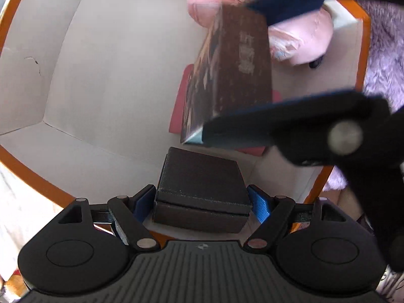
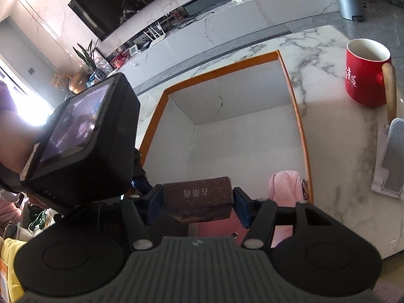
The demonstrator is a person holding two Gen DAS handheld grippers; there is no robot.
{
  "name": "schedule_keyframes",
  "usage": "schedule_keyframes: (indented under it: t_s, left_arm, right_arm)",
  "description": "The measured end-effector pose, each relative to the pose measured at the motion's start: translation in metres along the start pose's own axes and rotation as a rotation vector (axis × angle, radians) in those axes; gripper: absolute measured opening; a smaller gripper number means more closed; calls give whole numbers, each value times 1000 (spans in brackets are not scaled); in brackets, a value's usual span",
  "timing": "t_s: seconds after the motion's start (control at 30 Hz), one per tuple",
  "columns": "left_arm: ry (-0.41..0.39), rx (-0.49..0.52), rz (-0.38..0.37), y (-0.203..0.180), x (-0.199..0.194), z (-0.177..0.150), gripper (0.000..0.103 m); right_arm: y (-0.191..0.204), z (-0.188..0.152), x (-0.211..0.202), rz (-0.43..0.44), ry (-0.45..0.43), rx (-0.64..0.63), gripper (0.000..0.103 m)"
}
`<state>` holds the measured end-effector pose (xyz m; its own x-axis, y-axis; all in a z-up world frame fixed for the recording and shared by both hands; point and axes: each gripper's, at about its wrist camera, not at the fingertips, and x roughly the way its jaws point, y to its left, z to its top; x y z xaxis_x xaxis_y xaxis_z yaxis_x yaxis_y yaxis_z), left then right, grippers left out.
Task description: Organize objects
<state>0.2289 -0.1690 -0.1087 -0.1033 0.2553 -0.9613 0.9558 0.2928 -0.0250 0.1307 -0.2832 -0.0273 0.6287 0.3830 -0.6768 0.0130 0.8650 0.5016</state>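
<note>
My left gripper points down into a white box with an orange rim and is shut on a dark square lidded box, which hangs above the floor near the front wall. My right gripper comes in from the right, shut on a brown oblong box with pale printed characters. In the right wrist view that brown box sits crosswise between the blue pads of the right gripper, over the near end of the orange-rimmed box. The left gripper's camera body fills the left.
A pink pouch lies in the box's corner, and a flat red item rests on its floor under the brown box. On the marble table stand a red mug and a white stand. A purple fluffy sleeve is at the right.
</note>
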Motion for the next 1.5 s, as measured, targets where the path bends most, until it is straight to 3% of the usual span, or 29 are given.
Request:
schedule_keyframes:
  t_s: [0.23,0.5,0.67,0.83,0.93,1.1,1.2,1.3,1.4,1.47,1.5]
  left_arm:
    - [-65,20,-56,0,12,-17,93]
    - [-133,54,-52,-12,18,-45,94]
    - [-243,-24,-59,-16,10,-71,93]
    - [-425,-101,-13,-29,-4,-109,78]
    - [-527,-121,20,-43,-5,-125,74]
    - [-606,-122,103,-49,-1,-119,65]
    - [-656,-114,79,-31,-10,-114,55]
    - [-699,-134,63,-29,-2,-127,35]
    - [-708,-163,27,-21,-6,-119,33]
    - [-709,-199,-11,-13,-48,-79,31]
    - [-710,-219,-30,-11,-49,-80,31]
  right_arm:
    - [1,0,20,-9,22,12,61]
    - [2,-1,25,-22,27,21,61]
    - [1,-1,22,-27,23,25,61]
    - [1,-1,17,-42,15,33,61]
    - [4,0,13,-41,13,26,61]
    - [7,4,3,-30,27,34,61]
    - [7,5,-3,-13,45,39,61]
    - [8,6,-4,2,74,42,61]
    - [10,9,-2,3,94,23,61]
    - [12,12,0,2,110,2,61]
    - [13,13,0,4,117,-5,61]
